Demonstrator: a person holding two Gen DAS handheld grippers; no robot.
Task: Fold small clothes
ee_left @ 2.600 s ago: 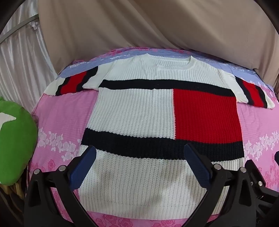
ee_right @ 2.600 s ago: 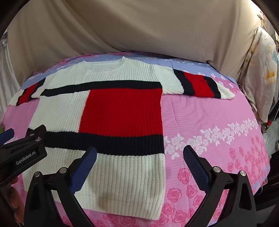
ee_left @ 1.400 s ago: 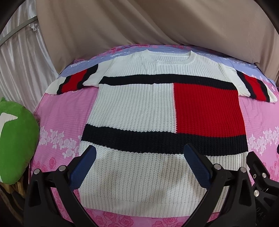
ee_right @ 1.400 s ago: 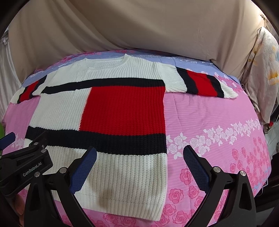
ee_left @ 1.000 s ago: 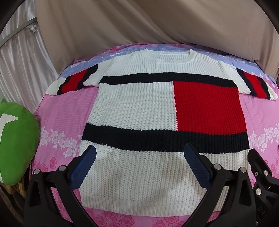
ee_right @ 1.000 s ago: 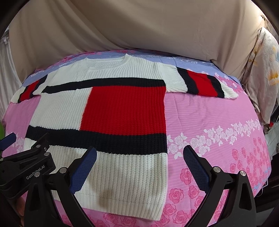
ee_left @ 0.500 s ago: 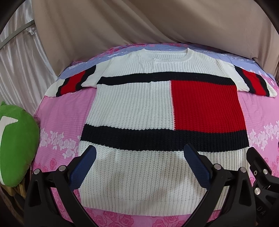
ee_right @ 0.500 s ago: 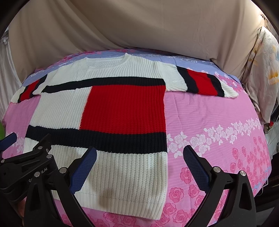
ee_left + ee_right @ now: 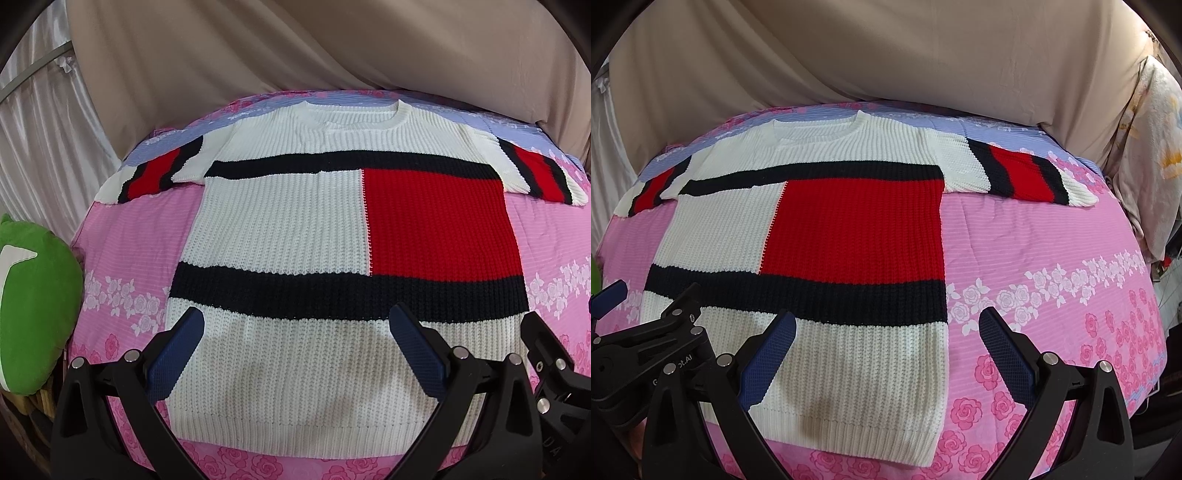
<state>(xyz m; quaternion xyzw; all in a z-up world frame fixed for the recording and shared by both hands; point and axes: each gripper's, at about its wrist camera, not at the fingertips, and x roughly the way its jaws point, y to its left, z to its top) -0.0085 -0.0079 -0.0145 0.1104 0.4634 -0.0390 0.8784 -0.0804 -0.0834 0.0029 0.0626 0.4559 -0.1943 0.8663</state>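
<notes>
A white knit sweater [image 9: 280, 229] with black bands and a red block lies flat, front up, on a pink floral bedspread [image 9: 129, 236], sleeves spread out to both sides. It also shows in the right wrist view [image 9: 713, 221]. My left gripper [image 9: 295, 339] is open and empty, hovering above the white hem panel. My right gripper [image 9: 886, 343] is open and empty, above the sweater's lower right corner. The left gripper's body [image 9: 646, 354] shows at the left of the right wrist view.
A green cushion [image 9: 33, 306] sits off the bed's left edge. Beige draped cloth [image 9: 295, 48] backs the bed. A pale curtain [image 9: 37, 122] hangs at left. Hanging fabric [image 9: 1152, 147] is at the right. Bare bedspread [image 9: 1052, 258] lies right of the sweater.
Both grippers have drifted slightly over the hem; the sweater sits a little differently in each view. Both stay open and the sweater has not moved.
</notes>
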